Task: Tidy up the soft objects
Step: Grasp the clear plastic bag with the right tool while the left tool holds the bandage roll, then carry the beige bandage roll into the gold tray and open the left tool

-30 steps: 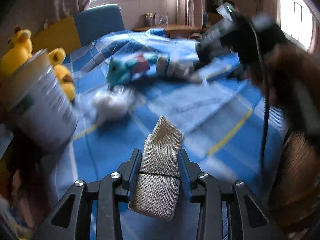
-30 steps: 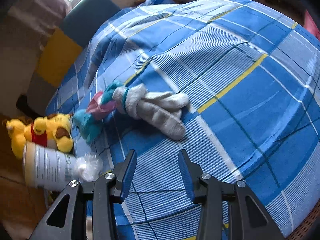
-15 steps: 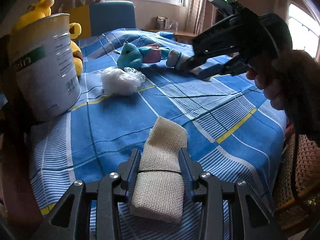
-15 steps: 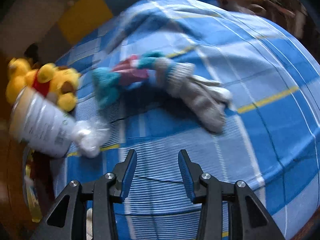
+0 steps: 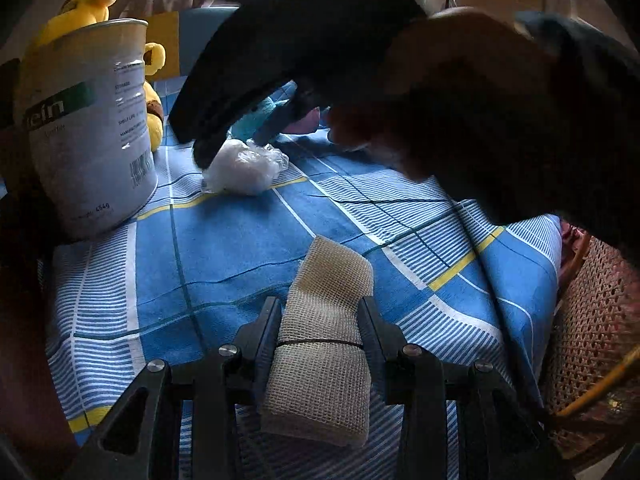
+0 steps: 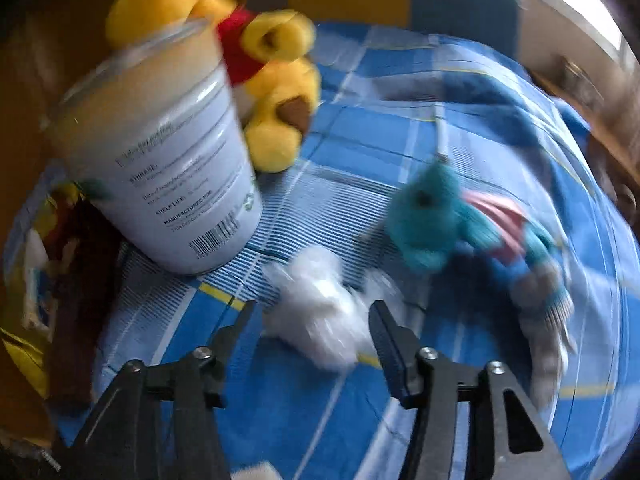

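A rolled beige gauze bandage (image 5: 322, 344) is pinched between the left gripper (image 5: 320, 332) fingers, low over the near edge of the blue plaid bed cover (image 5: 240, 240). Farther off, the right gripper (image 6: 312, 320) fingers are spread around a white cotton wad in plastic (image 6: 316, 312), right of a white can (image 6: 160, 168), with a yellow plush bear (image 6: 272, 92) behind and a teal plush toy (image 6: 432, 224) far right.

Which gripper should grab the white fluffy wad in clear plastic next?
Right. The right gripper is open with the white fluffy wad in clear plastic between its fingers; the left gripper is clamped on the beige gauze roll.
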Available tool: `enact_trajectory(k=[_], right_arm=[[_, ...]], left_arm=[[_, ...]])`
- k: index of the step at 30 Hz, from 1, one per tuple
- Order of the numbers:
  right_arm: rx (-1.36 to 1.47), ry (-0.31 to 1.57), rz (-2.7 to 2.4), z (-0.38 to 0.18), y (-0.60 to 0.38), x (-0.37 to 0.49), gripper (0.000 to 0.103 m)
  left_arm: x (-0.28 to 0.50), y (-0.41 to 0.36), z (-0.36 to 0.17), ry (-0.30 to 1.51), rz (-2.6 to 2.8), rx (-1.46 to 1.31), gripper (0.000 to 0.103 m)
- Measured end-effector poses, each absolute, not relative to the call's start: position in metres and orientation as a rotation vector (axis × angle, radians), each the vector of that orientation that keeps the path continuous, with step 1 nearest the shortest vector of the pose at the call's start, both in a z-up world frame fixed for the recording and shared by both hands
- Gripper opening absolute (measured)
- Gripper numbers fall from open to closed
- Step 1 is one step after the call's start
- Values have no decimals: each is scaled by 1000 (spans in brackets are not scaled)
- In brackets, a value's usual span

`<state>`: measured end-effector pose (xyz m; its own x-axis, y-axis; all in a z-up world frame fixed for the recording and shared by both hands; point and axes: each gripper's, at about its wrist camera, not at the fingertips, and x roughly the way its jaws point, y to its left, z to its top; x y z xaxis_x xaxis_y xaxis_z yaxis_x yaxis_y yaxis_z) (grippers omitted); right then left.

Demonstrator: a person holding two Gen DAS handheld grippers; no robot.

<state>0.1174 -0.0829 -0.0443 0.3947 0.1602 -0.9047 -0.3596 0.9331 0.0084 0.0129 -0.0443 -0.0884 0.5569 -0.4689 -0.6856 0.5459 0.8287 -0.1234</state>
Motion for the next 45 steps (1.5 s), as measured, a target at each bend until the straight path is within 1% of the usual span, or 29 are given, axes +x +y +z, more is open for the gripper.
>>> enact_trajectory(k=[2,3,4,5,8,10,12,16,18,20,30,32,37,45], right_arm=[[-239,1170,334,-59,-74,126,57],[-264,1198,324,-66,-72,128,55],[-292,1198,293,-69,-72,128,47],[-309,1177,260,-67,-74,125,35],[-230,1154,225,-55,-97,112,32],[-192,1148,193,-47,-117,96,32],[-132,1181,161,-47,-142,79,32],[-68,1219,77,-67,-183,50,33],[21,1185,91,-71,-197,42,33],[54,1199,88,-71,-199,47,33],[-27,1164,102,-78,-178,42,35],[-16,1162,104,-78,-177,40,35],[-40,1129,110,-80,-175,35,36],[-36,1139,108,-83,-174,39,37]], left_arm=[[13,-44,-89,775,-603,104,41],[13,-44,-89,775,-604,101,41],[13,-43,-89,775,-606,98,41],[13,-42,-88,775,-607,94,41],[14,-41,-89,776,-609,86,41],[14,-40,-89,774,-610,84,41],[13,-40,-89,771,-608,84,41],[12,-40,-88,767,-599,93,41],[13,-40,-87,766,-594,102,41],[12,-41,-88,764,-586,111,41],[12,-45,-87,783,-562,121,41],[14,-45,-84,813,-543,113,41],[9,-42,-72,842,-493,123,36],[-1,-18,-35,765,-422,79,30]])
